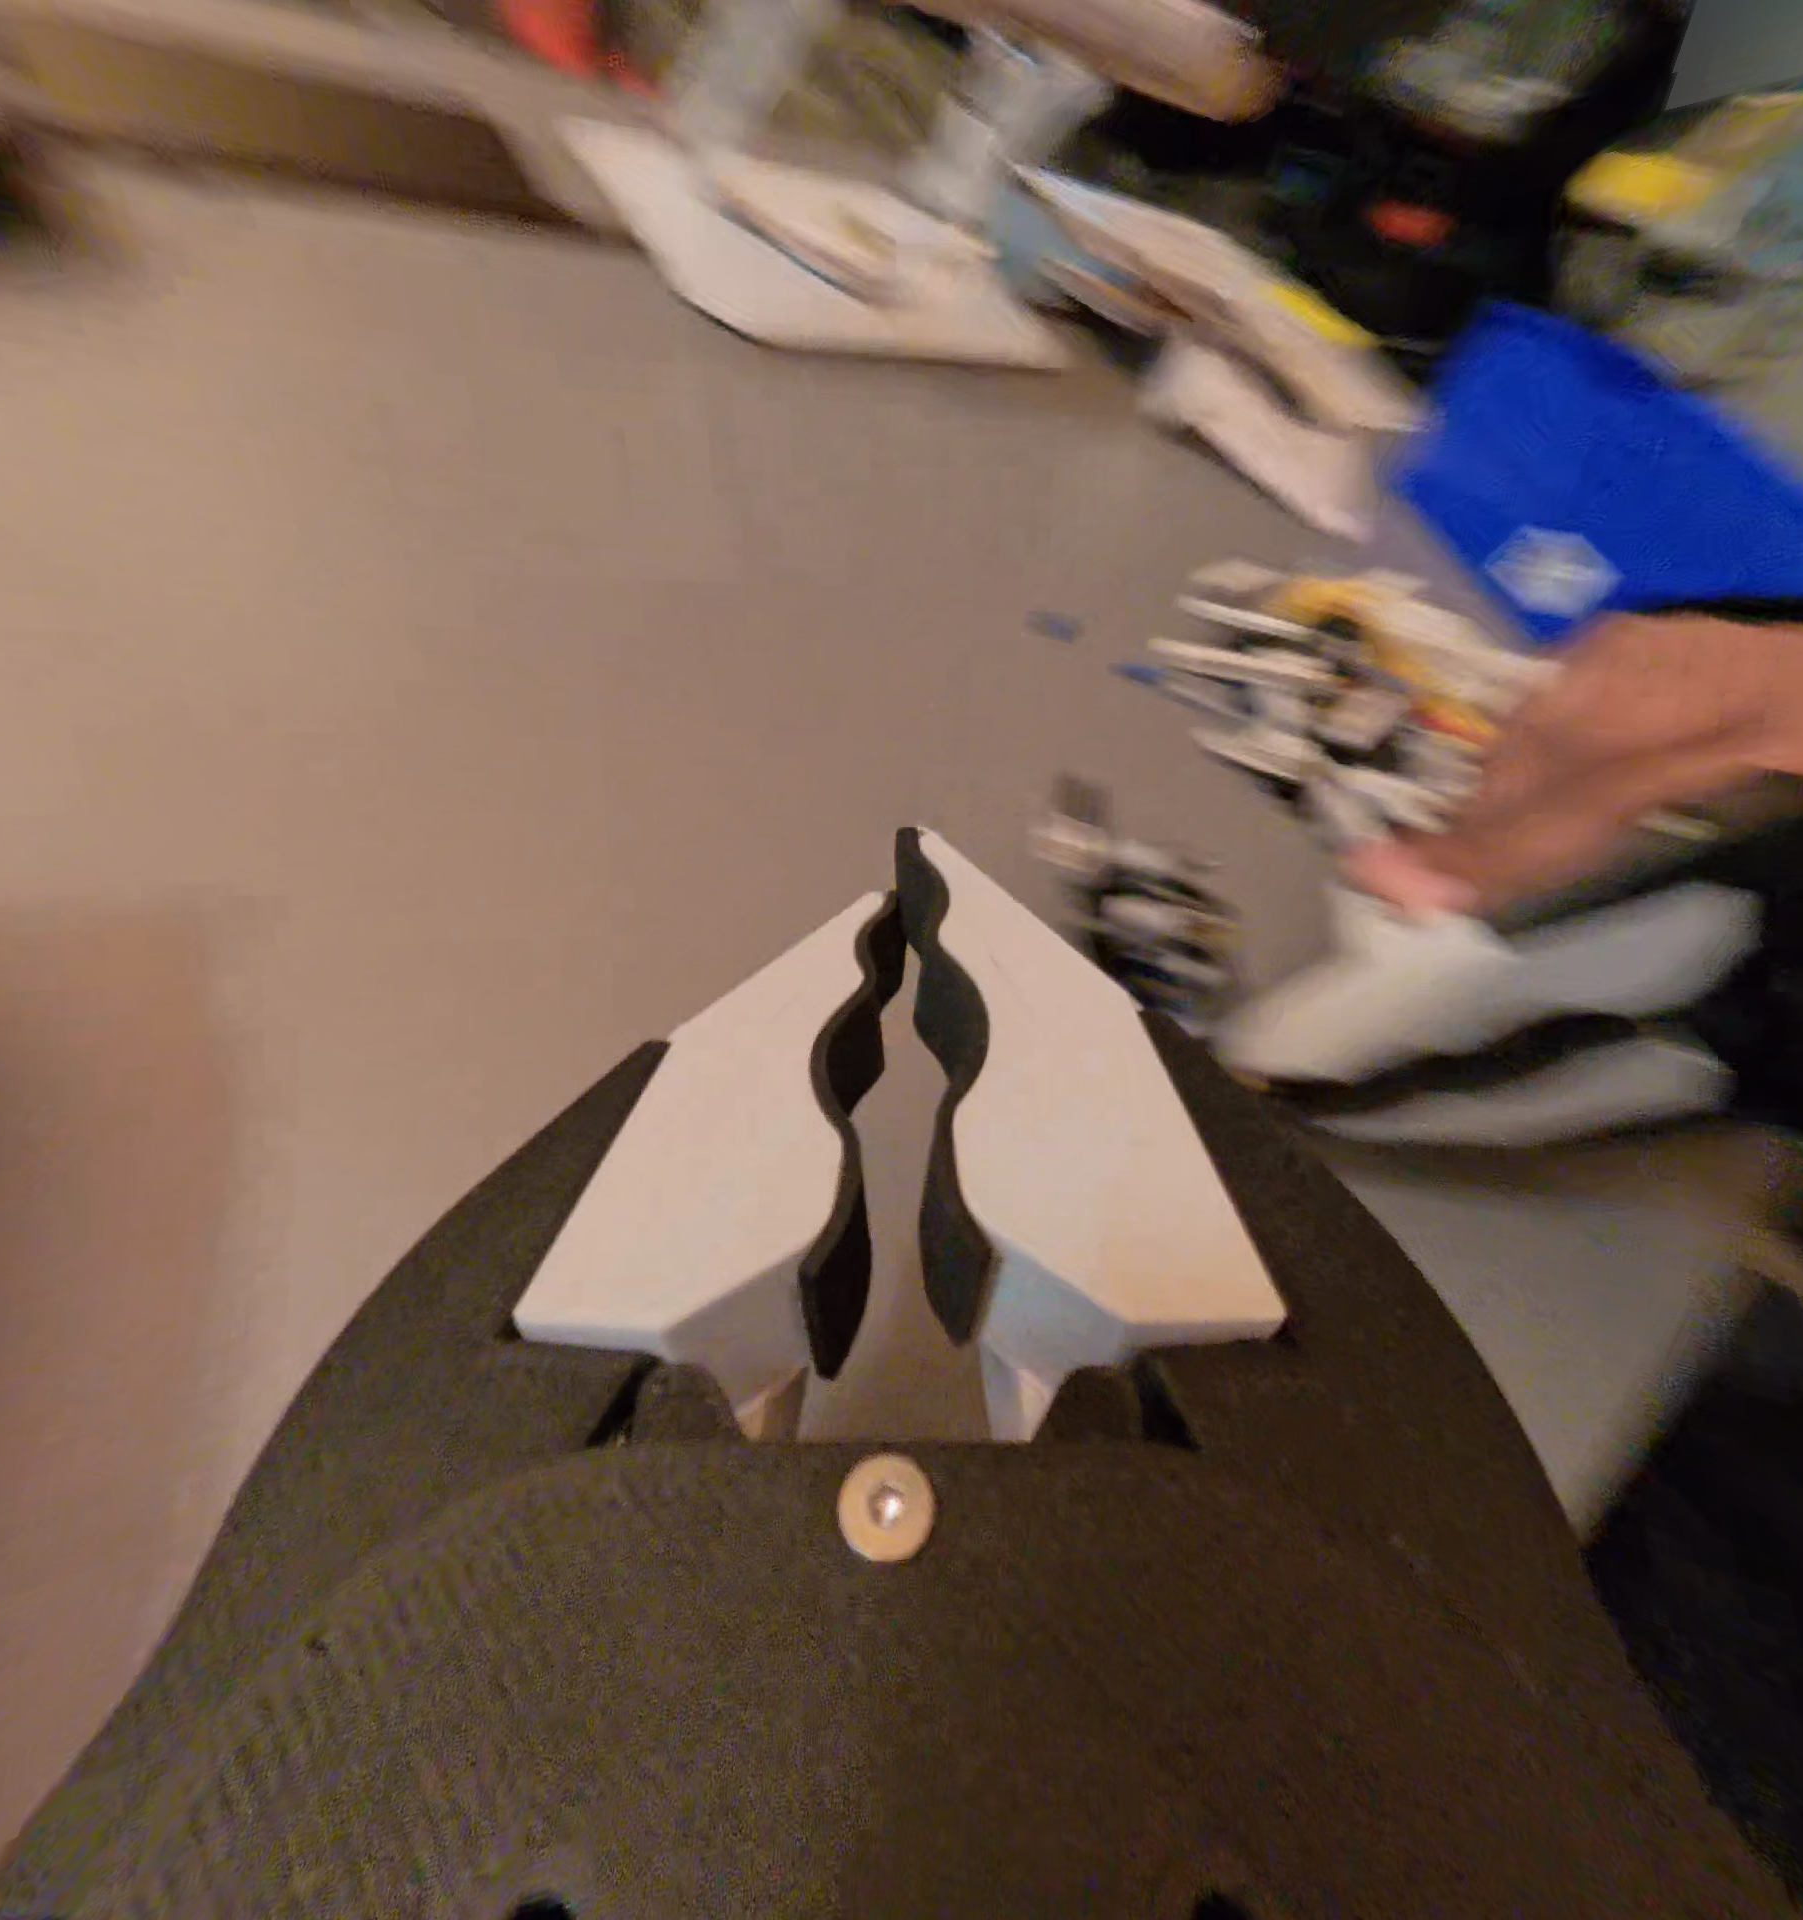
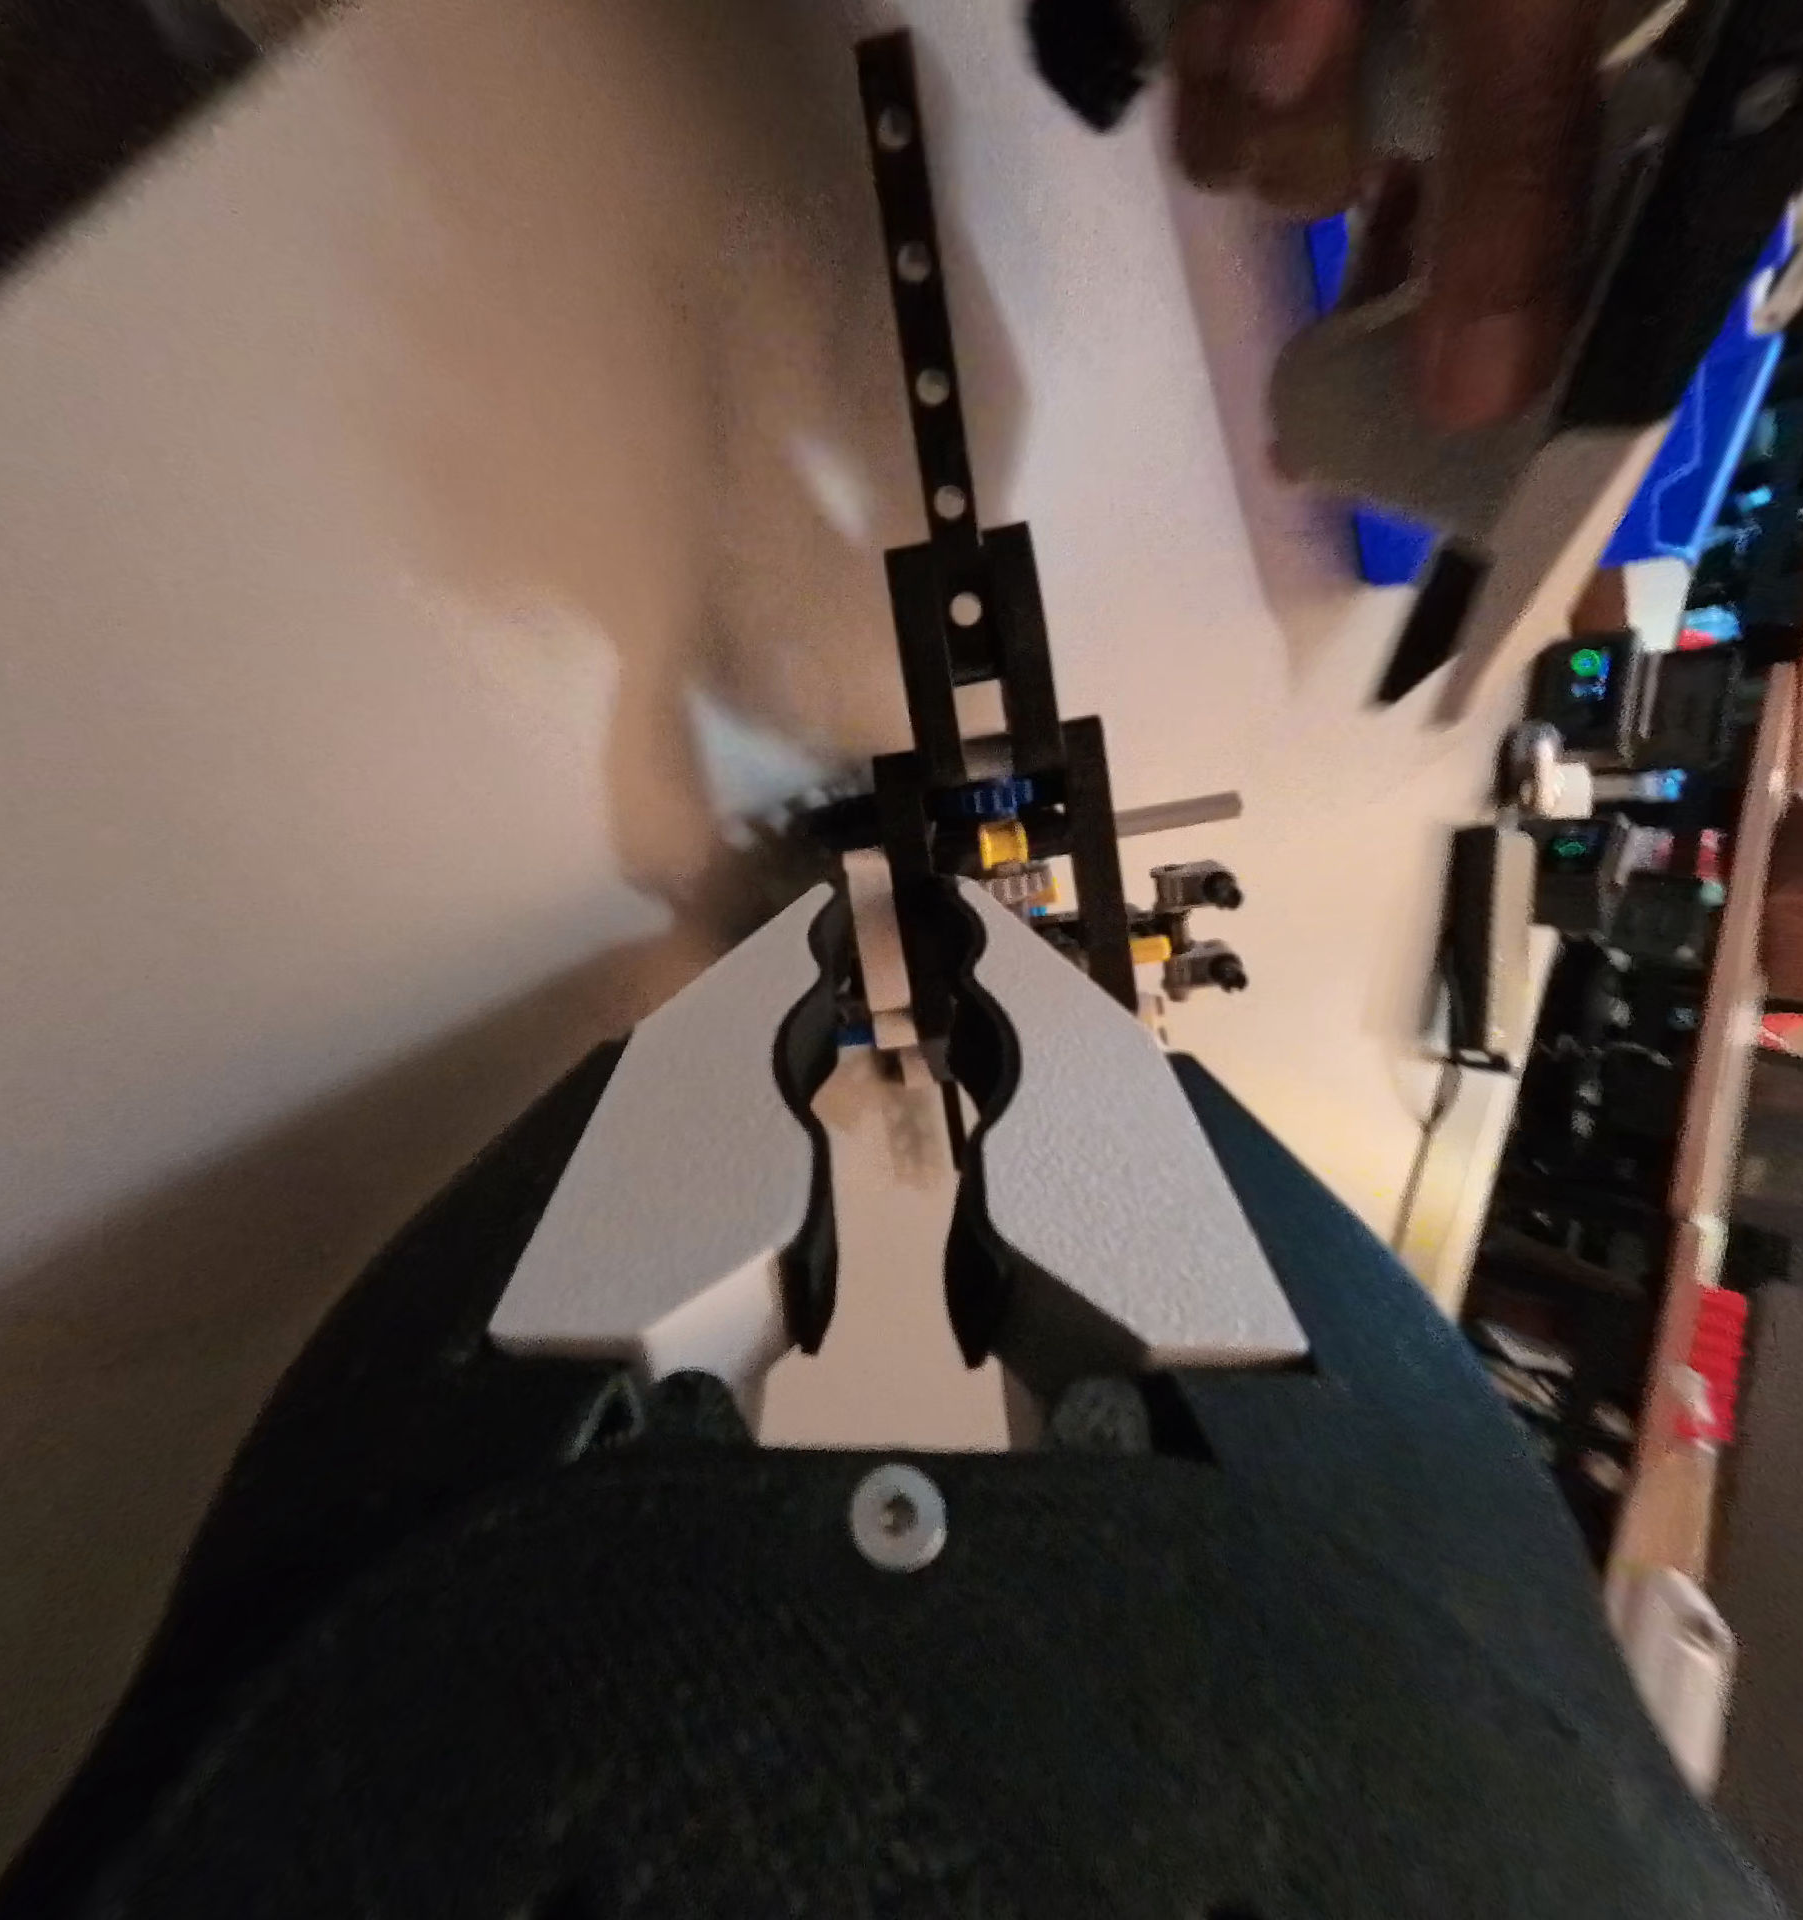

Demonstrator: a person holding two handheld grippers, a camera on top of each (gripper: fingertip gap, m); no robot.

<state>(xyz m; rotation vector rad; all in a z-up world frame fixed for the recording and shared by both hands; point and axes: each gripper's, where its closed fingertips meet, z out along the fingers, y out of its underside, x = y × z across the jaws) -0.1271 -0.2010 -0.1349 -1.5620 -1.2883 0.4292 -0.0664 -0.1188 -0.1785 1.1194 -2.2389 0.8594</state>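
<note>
Two grippers: each seen from its own wrist view; both views smeared by motion.
Left gripper [image 1: 902, 883]: clenched on nothing, black pad tips meeting above the bare beige worktop [image 1: 409, 623].
Right gripper [image 2: 892, 935]: grasping a brick-built model [image 2: 990, 790]; the pads press on its black and pale lower beams.
Model: black perforated beam [image 2: 923, 312] rising from it, blue and yellow small parts at its middle, grey axle [image 2: 1183, 812] poking to the right; its base is hidden between the fingers.
Left view, right side: a hand [image 1: 1645, 769] on a blurred gripper [image 1: 1479, 997], beside a smeared cluster of white, black and yellow parts [image 1: 1323, 707]; what they are is hard to tell.
Blue box [image 1: 1603, 468]: cut off at the edge.
Background: papers and shelves, too blurred to make out.
</note>
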